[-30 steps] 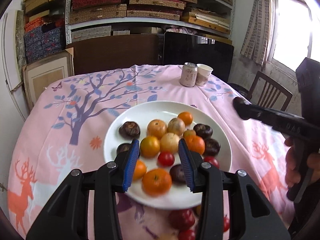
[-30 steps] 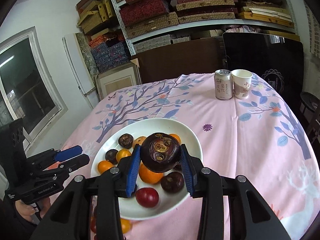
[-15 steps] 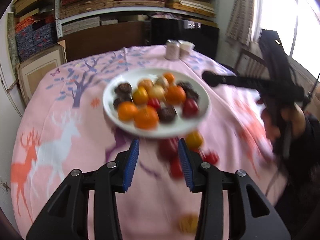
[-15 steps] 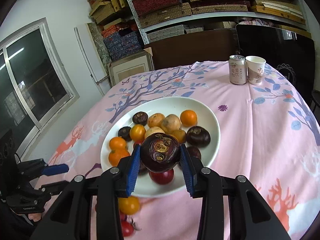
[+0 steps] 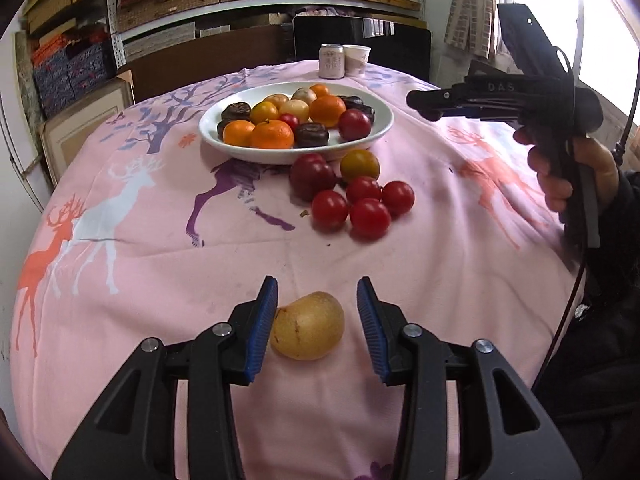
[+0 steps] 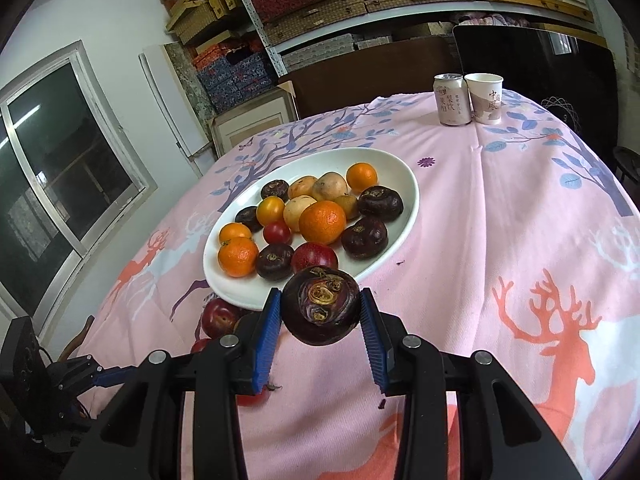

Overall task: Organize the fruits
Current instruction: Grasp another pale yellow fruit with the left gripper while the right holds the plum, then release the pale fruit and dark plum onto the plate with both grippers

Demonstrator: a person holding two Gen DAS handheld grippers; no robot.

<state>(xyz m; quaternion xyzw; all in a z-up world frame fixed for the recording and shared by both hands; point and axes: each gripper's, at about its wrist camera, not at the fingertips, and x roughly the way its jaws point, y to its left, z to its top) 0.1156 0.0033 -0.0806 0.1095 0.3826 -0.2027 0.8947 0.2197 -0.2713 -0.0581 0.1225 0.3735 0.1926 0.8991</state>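
Observation:
A yellow pear lies on the pink tablecloth between the jaws of my left gripper. The jaws are open, and a gap shows at the right pad. My right gripper is shut on a dark purple fruit, held just above the cloth at the near rim of the white plate. That plate holds oranges, dark purple fruits, pears and small tomatoes. Loose red cherry tomatoes, a dark red plum and a yellow tomato sit beside it.
A drink can and a paper cup stand at the table's far edge. A person's hand holds the right gripper's handle at the right. Shelves of boxes, a dark chair back and windows surround the round table.
My left gripper pulled back from over the plate to the near part of the table and now straddles the pear. My right gripper drew back and down with the dark fruit to the plate's rim.

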